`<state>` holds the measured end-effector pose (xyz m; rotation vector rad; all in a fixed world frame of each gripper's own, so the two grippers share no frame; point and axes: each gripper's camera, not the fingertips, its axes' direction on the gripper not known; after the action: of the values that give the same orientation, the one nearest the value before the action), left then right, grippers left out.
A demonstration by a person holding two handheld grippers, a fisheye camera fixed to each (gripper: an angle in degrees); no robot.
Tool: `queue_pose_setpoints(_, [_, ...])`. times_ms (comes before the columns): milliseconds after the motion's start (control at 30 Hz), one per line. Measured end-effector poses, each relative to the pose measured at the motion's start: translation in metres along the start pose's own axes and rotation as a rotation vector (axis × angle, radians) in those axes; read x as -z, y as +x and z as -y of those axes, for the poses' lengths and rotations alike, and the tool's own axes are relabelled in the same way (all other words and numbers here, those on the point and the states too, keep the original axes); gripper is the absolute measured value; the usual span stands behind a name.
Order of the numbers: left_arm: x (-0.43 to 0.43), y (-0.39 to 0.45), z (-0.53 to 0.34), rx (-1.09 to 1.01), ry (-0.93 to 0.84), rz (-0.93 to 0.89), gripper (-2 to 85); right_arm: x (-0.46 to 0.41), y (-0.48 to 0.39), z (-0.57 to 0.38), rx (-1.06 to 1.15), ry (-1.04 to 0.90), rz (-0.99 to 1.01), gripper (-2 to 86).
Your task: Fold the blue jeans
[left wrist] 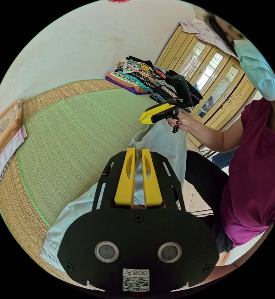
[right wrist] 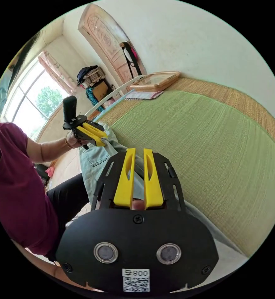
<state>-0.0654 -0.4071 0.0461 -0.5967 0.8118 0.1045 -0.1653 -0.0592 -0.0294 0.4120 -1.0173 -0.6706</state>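
no legible text — code stickers unread

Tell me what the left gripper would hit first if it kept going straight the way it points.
Probably the blue jeans its jaws already pinch; past that fabric, the right gripper sits near the same line, though depth is unclear.

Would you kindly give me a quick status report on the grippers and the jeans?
Left gripper and right gripper both shut on the jeans, holding them lifted over the green mat. Folded clothes stack far off, nothing in the way.
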Motion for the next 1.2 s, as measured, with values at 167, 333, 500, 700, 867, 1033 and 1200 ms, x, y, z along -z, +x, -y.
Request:
queue_pose_setpoints(167, [0.007,0.006,-0.002,-0.003,0.013,0.009,2.9,-0.035,-0.03,0.031,0.223,-0.161,-0.064,7.9])
queue_pose_setpoints(333, [0.015,0.01,-0.005,-0.018,0.006,-0.001,3.2,-0.048,-0.03,0.05,0.315,-0.202,0.032,7.2])
queue_pose_setpoints(500, [0.022,0.013,-0.009,-0.031,-0.004,-0.009,4.4,-0.062,-0.012,0.06,0.275,-0.202,0.175,3.7])
queue_pose_setpoints(700, [0.031,-0.004,-0.011,0.031,0.019,-0.028,7.6,-0.054,0.005,0.065,0.19,-0.111,0.1,0.7])
queue_pose_setpoints(867, [0.021,-0.028,-0.005,0.114,-0.051,-0.004,7.0,-0.062,0.023,0.071,0.12,-0.107,0.074,0.3])
queue_pose_setpoints(1033, [0.004,-0.041,-0.009,0.173,-0.153,0.02,6.1,-0.093,0.048,0.072,0.01,-0.183,0.065,0.2])
queue_pose_setpoints(1200, [0.003,-0.041,-0.019,0.228,-0.176,0.023,7.0,-0.096,0.075,0.063,-0.144,-0.134,0.045,0.1])
